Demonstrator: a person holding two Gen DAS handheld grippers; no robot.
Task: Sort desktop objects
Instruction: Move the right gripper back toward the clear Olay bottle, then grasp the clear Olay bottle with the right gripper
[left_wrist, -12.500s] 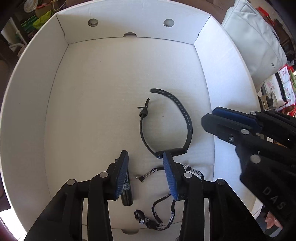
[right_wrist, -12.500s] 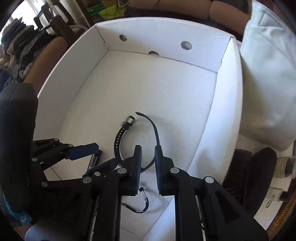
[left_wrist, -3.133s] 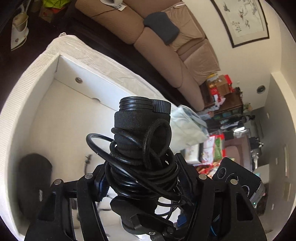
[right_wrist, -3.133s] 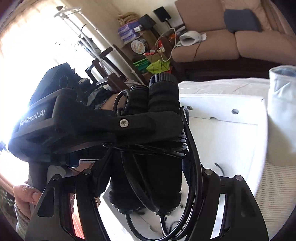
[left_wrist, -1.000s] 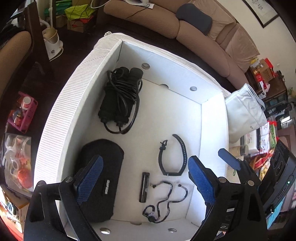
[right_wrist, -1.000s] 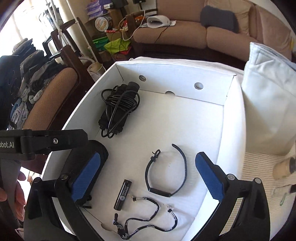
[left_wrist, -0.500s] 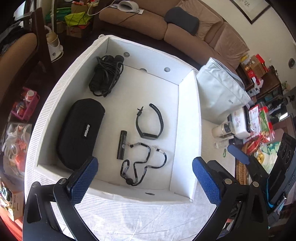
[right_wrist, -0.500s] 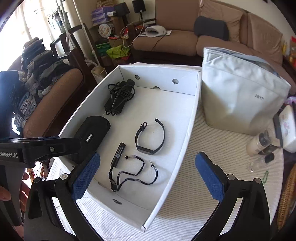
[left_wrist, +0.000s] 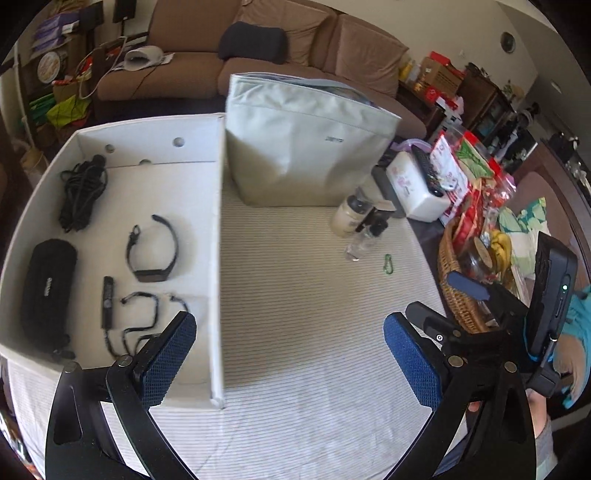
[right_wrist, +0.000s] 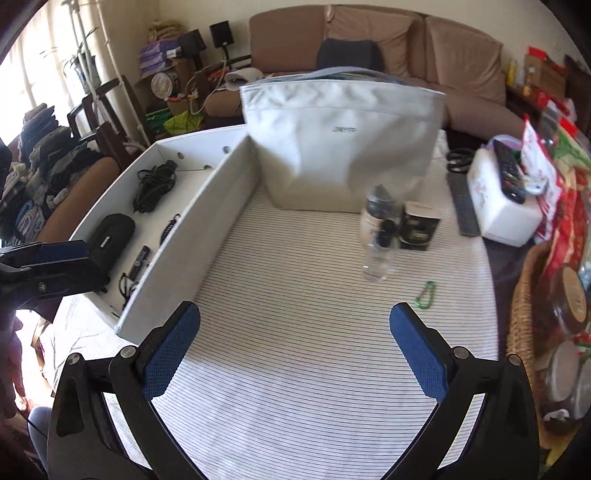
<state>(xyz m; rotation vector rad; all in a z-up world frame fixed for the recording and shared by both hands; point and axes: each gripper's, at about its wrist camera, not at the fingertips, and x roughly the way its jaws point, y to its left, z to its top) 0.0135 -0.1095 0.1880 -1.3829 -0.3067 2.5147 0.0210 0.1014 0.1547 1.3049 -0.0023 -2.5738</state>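
Observation:
A white cardboard box stands at the left of the striped tablecloth. It holds a cable-wrapped black device, a black zip case, a black wristband, a black stick and a lanyard. On the cloth lie a green carabiner, a clear bottle and a white jar. My left gripper and right gripper are open, empty, above the cloth.
A white fabric bag stands behind the bottles. A tissue box with remote, a small black box and a wicker basket with snacks crowd the right side. A sofa is behind the table.
Both grippers let go of the cable-wrapped device in the box, opened, then pulled back and swung right. The view now centres on the striped cloth instead of the box.

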